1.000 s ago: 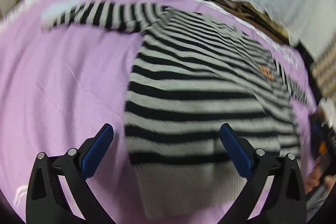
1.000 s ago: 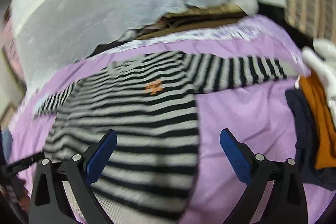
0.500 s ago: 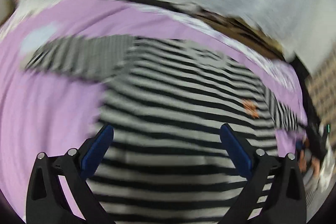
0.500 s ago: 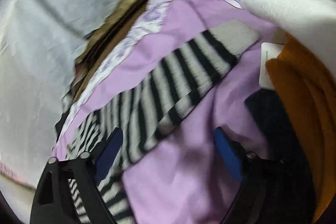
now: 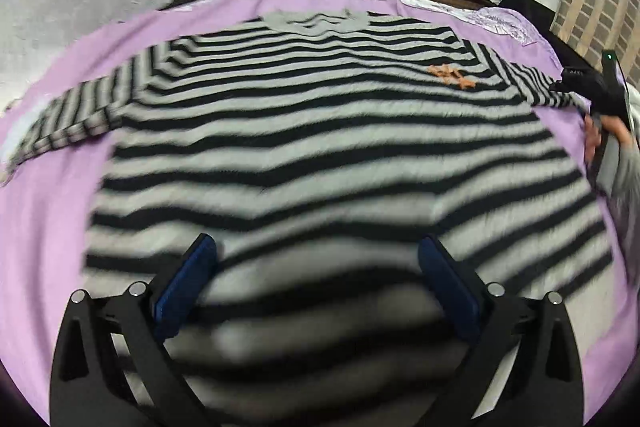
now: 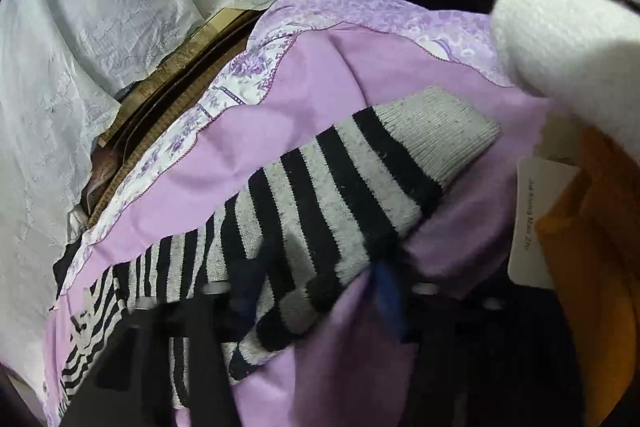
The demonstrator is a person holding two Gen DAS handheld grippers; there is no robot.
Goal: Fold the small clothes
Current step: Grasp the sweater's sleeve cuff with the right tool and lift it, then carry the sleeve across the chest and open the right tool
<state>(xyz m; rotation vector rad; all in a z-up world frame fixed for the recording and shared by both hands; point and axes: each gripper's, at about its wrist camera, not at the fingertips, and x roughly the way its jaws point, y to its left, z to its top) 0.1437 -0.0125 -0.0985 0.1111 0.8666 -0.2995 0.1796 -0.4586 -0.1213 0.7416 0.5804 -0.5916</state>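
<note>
the striped sweater (image 5: 320, 131) lies flat on the purple sheet (image 5: 44, 227); left hand-held gripper (image 5: 318, 281) spread wide above the hem, right hand-held gripper (image 6: 316, 291) straddling the sleeve (image 6: 360, 187), closure unclear.

White embroidered cloth (image 6: 100, 39) hangs behind the purple sheet (image 5: 52, 227); orange garment (image 6: 592, 247) lies beside.

purple sheet (image 5: 48, 211) carries a flat striped sweater (image 5: 320, 131); orange garment (image 6: 592, 247) beside.
</note>
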